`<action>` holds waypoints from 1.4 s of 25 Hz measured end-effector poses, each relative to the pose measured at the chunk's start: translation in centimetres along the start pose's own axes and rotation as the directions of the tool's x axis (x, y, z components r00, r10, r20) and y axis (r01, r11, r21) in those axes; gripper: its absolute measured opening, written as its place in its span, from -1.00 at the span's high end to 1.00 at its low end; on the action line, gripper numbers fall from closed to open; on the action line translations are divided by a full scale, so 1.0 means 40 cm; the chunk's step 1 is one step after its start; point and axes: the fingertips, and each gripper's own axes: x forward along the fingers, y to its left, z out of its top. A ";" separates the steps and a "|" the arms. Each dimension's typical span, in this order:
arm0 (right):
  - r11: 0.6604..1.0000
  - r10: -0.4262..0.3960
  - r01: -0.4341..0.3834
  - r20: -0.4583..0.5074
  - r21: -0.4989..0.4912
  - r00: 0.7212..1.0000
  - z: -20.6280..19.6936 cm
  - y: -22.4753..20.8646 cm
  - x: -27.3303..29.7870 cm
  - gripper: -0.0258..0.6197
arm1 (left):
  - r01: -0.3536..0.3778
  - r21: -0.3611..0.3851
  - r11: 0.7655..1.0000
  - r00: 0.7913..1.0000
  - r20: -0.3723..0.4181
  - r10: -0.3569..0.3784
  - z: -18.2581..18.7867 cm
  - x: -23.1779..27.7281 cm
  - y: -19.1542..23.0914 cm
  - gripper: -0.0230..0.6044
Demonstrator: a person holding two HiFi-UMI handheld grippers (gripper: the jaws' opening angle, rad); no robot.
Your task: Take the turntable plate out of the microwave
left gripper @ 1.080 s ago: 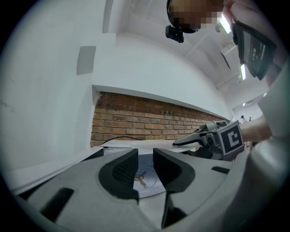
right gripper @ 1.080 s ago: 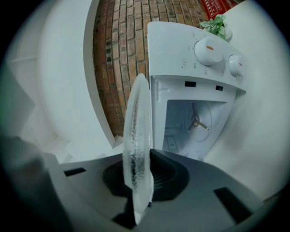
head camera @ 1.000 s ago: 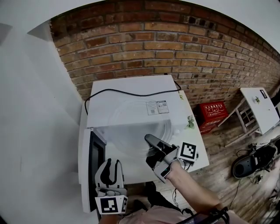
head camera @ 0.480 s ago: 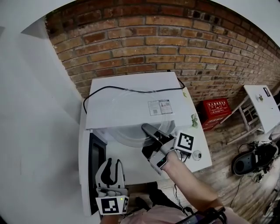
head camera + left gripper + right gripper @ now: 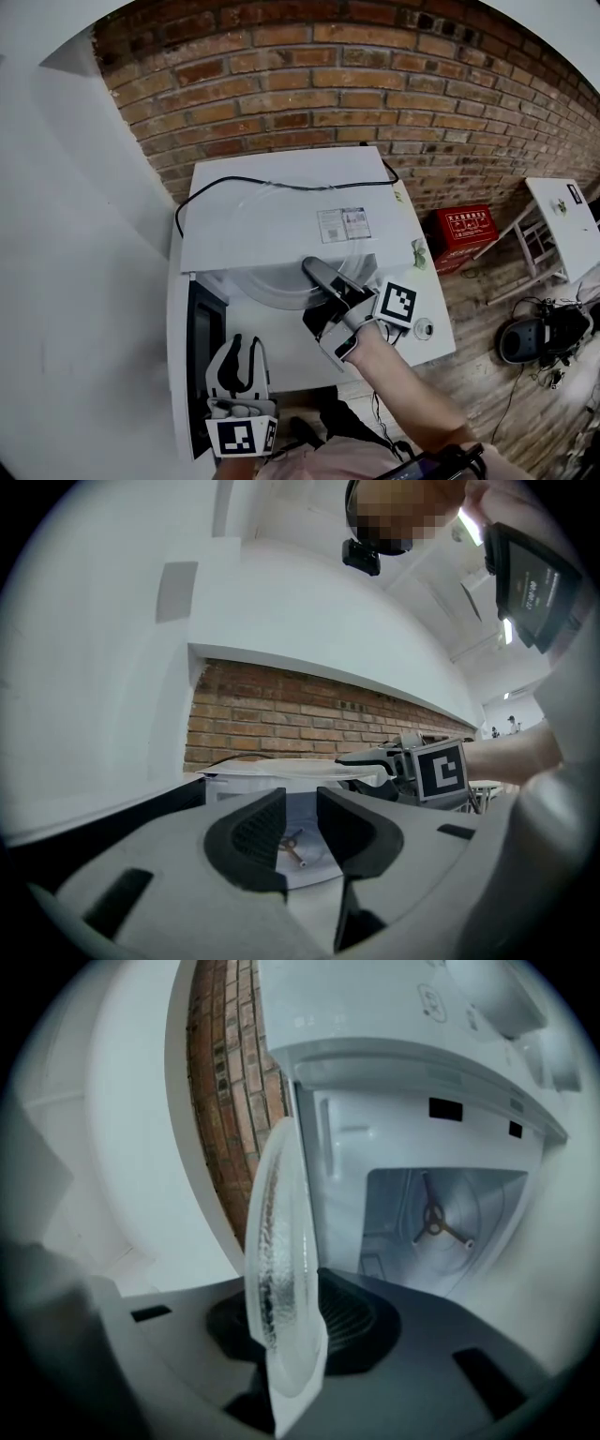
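My right gripper [image 5: 315, 294]: jaws opening, rim of the clear round glass turntable plate [image 5: 267, 283] between them, plate flat, half out of the white microwave [image 5: 281, 202], toward 10 o'clock; left gripper [image 5: 238, 354] jaws apart, empty, 7 o'clock

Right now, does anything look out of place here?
Yes: the glass plate sticks partly out of the microwave, off its bare hub. The right tool is opening its jaws with the plate's rim between them.
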 end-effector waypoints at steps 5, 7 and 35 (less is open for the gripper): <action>0.999 0.003 -0.004 -0.010 -0.054 1.000 0.002 0.008 -0.005 0.46 | 0.010 0.004 1.000 1.000 0.004 -0.010 0.006 0.012 -0.005 0.58; 0.997 -0.002 0.001 -0.012 -0.073 1.000 0.003 0.005 -0.011 0.43 | 0.014 0.005 1.000 1.000 0.006 -0.014 0.008 0.015 -0.008 0.58; 0.992 -0.023 0.020 -0.021 -0.126 1.000 -0.065 0.010 -0.103 0.79 | 0.047 0.008 0.999 0.999 0.010 -0.047 0.005 0.019 -0.026 0.57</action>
